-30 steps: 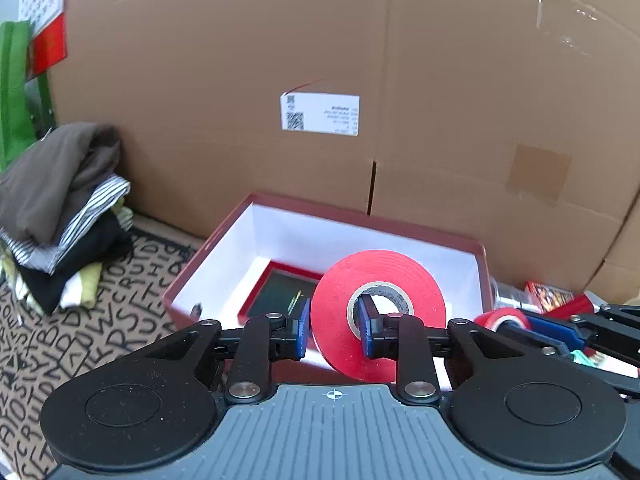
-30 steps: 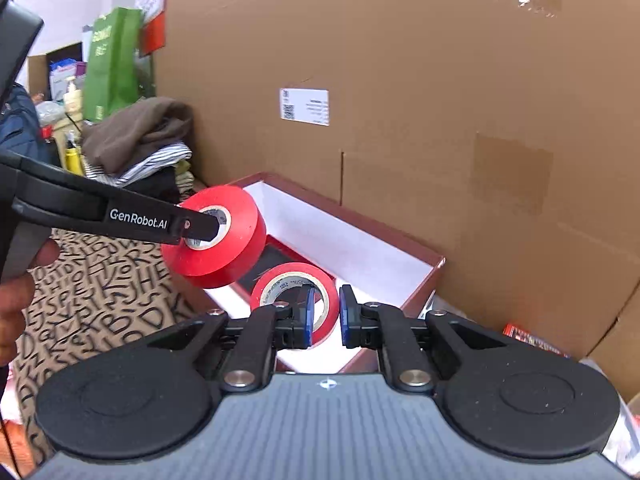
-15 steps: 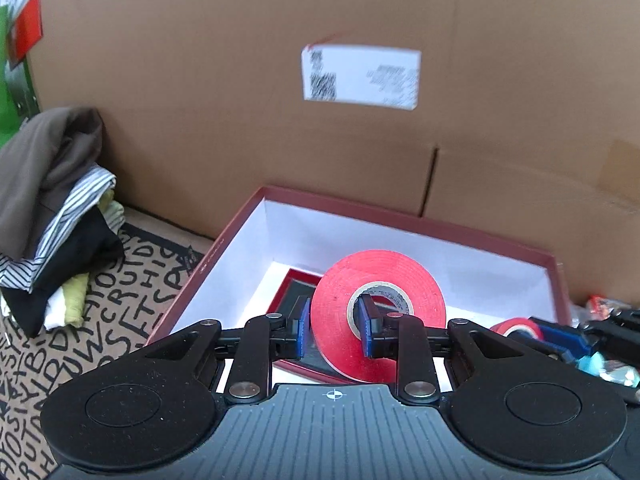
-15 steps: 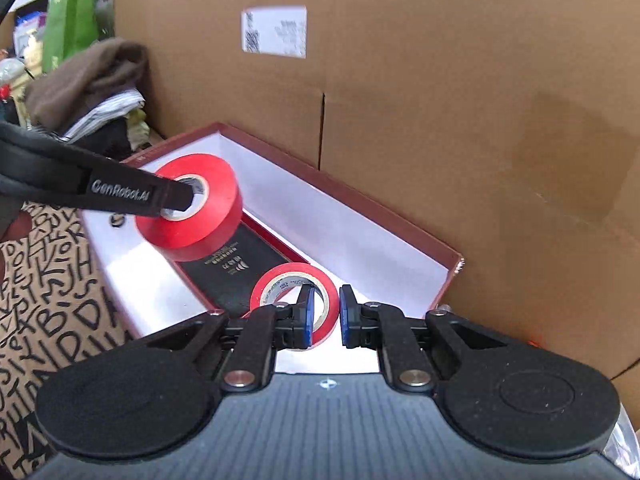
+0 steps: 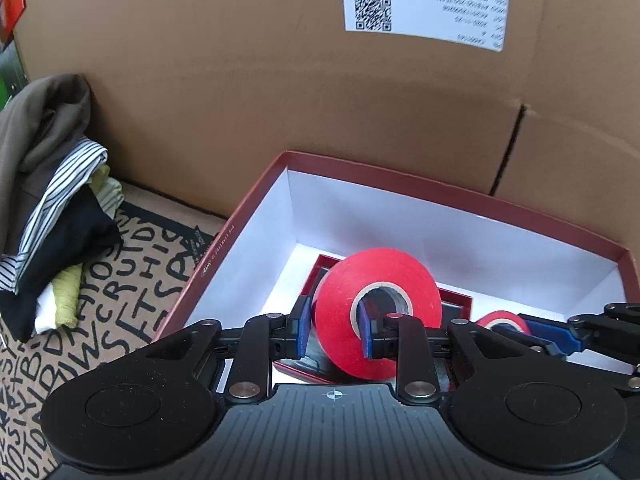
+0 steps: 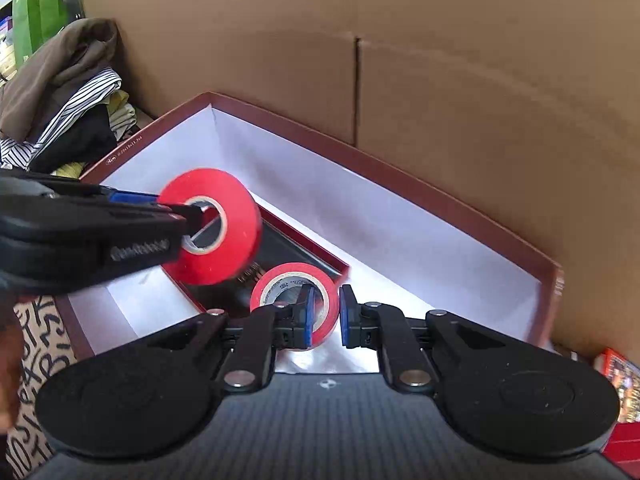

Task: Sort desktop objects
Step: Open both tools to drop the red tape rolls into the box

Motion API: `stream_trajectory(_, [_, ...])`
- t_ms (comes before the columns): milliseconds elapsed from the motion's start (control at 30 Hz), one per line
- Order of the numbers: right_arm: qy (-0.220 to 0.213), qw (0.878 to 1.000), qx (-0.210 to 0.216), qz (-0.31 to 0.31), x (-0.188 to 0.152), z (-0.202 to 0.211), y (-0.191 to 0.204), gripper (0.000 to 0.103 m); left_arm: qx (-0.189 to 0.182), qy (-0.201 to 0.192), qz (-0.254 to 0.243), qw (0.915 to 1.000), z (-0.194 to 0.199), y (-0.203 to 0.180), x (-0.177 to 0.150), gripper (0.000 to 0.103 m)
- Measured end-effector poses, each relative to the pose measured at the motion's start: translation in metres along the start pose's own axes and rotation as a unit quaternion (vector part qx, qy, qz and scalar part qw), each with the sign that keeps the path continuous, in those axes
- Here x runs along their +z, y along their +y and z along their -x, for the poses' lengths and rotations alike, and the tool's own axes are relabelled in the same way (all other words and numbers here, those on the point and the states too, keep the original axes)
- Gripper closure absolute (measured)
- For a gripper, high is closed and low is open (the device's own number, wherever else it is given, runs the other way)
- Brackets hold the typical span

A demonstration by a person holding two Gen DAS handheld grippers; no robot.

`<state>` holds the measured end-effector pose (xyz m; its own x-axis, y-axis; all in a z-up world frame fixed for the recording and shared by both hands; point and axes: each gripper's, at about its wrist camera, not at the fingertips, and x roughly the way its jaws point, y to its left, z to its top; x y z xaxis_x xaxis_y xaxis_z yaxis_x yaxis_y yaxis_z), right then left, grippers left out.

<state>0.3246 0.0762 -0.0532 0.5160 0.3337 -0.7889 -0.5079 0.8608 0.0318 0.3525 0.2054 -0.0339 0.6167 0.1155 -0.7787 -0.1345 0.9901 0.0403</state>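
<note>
The left tool (image 5: pixel 334 330) pinches the large red tape roll (image 5: pixel 378 312) through its wall: one blue pad sits inside the core and the other presses the outer face, a grip that keeps the roll from turning or slipping. The roll hangs at the lower centre of the left wrist view, above the interior of the red-rimmed box (image 5: pixel 256 204). The right tool (image 6: pixel 323 310) grips the small red tape roll (image 6: pixel 294 292) the same way, one pad in the core and one outside, at the lower centre of the right wrist view, also over the box. A dark flat case (image 6: pixel 288 252) lies on the white box floor beneath both rolls. Both rolls appear to be held clear of the floor, so the judgement is that both are mid-transfer into the box. A pile of folded clothes (image 5: pixel 52 208) sits at the left of the frame on the lettered surface (image 5: pixel 132 280), outside the box.
</note>
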Motion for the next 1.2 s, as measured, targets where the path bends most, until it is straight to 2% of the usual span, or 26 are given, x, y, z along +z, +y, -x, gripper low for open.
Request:
stream_trajectory(267, [0.007,1.000,0.005,0.022,0.010,-0.010,0.015,0.087,0.005,0.011,0.007,0.9999,-0.011,0.009,0.000,0.077])
stream_trajectory(333, [0.010,1.000,0.004,0.028,0.012,-0.012,0.018,0.081,0.006,0.014,0.009,0.9998,-0.014,0.011,0.000,0.073])
stream_trajectory(400, [0.007,0.999,0.000,0.032,0.013,-0.012,0.019,0.079,0.006,0.009,0.012,0.9999,-0.012,0.014,0.000,0.073])
stream_trajectory(433, [0.004,1.000,0.000,0.029,0.013,-0.011,0.019,0.079,0.008,0.004,0.013,0.9999,-0.010,0.015,0.001,0.065])
stream_trajectory(467, [0.003,1.000,0.000,0.026,0.013,-0.011,0.018,0.079,0.007,0.000,0.014,0.9999,-0.007,0.016,0.002,0.062])
stream_trajectory(567, [-0.002,1.000,-0.002,0.017,0.011,-0.008,0.015,0.077,0.005,-0.018,0.014,0.9997,0.006,0.017,0.003,0.056])
stream_trajectory(633, [-0.011,1.000,-0.005,0.011,0.010,-0.004,0.013,0.057,0.005,-0.029,0.012,0.9995,0.014,0.017,0.002,0.042])
stream_trajectory(667, [-0.016,1.000,-0.007,0.008,0.009,-0.002,0.011,0.053,0.004,-0.034,0.010,0.9994,0.018,0.017,0.000,0.039])
stream_trajectory(700, [-0.025,1.000,-0.003,0.004,0.007,0.003,0.010,0.048,0.003,-0.039,0.009,0.9992,0.023,0.017,-0.001,0.033])
stream_trajectory(733, [-0.033,0.999,0.000,0.001,0.005,0.008,0.008,0.046,0.000,-0.044,0.008,0.9990,0.027,0.017,-0.004,0.022])
stream_trajectory(767, [-0.042,0.999,0.006,-0.004,0.003,0.016,0.005,0.044,-0.003,-0.049,0.009,0.9988,0.033,0.016,-0.007,0.017])
stream_trajectory(800, [-0.051,0.999,0.012,-0.008,0.000,0.023,0.001,0.038,-0.007,-0.054,0.010,0.9985,0.038,0.015,-0.010,0.010])
stream_trajectory(833, [-0.061,0.998,0.016,-0.013,-0.003,0.031,-0.002,0.032,-0.013,-0.057,0.010,0.9982,0.044,0.013,-0.013,0.010])
stream_trajectory(900, [-0.083,0.996,0.019,-0.019,-0.011,0.050,-0.009,0.026,-0.025,-0.065,0.011,0.9975,0.056,0.010,-0.020,0.006])
stream_trajectory(1067, [-0.126,0.992,0.028,-0.011,-0.037,0.096,-0.022,0.022,-0.051,-0.083,0.009,0.9952,0.085,0.000,-0.038,0.005])
stream_trajectory(1200, [-0.156,0.987,0.036,-0.022,-0.067,0.132,-0.036,0.017,-0.052,-0.095,-0.011,0.9940,0.108,-0.018,-0.063,0.001])
